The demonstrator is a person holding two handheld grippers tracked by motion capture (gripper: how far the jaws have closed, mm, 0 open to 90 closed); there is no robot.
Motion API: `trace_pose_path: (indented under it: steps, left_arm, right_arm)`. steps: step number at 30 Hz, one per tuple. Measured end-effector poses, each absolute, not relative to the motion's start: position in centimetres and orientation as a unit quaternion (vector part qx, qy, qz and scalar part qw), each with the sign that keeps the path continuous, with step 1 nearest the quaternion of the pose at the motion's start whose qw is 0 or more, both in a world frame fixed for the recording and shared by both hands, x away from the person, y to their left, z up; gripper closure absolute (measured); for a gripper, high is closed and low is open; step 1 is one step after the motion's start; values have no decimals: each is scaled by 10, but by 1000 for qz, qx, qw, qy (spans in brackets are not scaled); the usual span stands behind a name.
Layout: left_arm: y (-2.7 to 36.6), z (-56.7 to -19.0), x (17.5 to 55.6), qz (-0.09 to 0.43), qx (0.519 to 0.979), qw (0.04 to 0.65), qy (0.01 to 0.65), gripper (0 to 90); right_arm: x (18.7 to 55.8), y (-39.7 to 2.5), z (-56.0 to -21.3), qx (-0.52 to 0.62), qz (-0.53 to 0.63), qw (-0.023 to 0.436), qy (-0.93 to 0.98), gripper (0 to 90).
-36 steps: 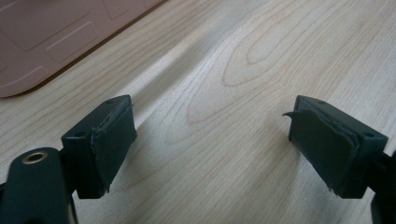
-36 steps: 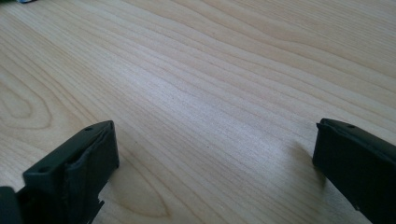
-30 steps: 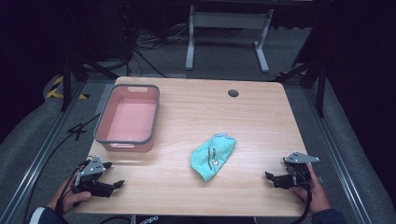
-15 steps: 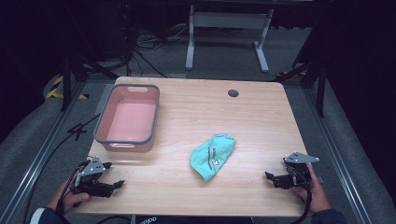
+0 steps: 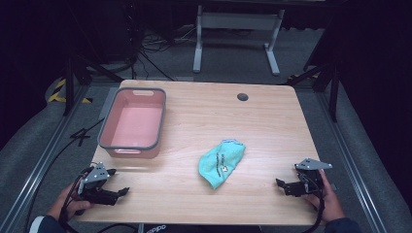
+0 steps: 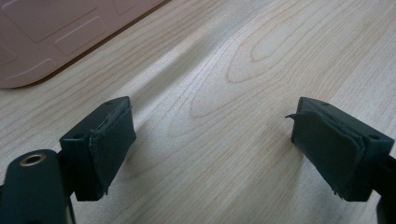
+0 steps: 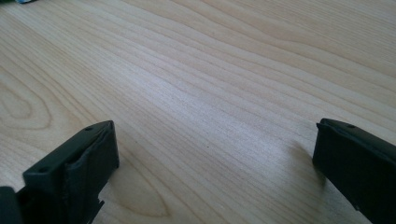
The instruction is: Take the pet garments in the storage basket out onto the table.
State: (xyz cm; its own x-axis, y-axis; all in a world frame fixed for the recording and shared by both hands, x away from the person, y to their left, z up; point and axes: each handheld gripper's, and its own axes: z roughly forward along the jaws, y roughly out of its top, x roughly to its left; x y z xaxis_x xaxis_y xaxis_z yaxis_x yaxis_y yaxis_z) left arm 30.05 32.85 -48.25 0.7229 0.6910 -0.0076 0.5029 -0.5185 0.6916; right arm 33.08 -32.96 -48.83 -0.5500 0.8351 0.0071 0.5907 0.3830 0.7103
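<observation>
While the cloth [image 5: 221,162] lay crumpled and teal at mid-surface in the high view, neither gripper view caught it. Bare wood [image 5: 272,126] ringed it, the pink bin [image 5: 133,124] well apart at the left edge. Both the left hand-held gripper [image 5: 119,192] and the right hand-held gripper [image 5: 282,185] sat at the near corners, jaws wide, empty.
</observation>
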Motion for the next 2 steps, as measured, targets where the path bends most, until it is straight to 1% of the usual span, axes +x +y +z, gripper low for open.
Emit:
trace_pose_path:
  steps: [2]
  left_arm:
    - [328, -483, 300, 135, 860, 348, 348, 135]
  right_arm:
    - [331, -330, -488, 439, 340, 180, 812, 6]
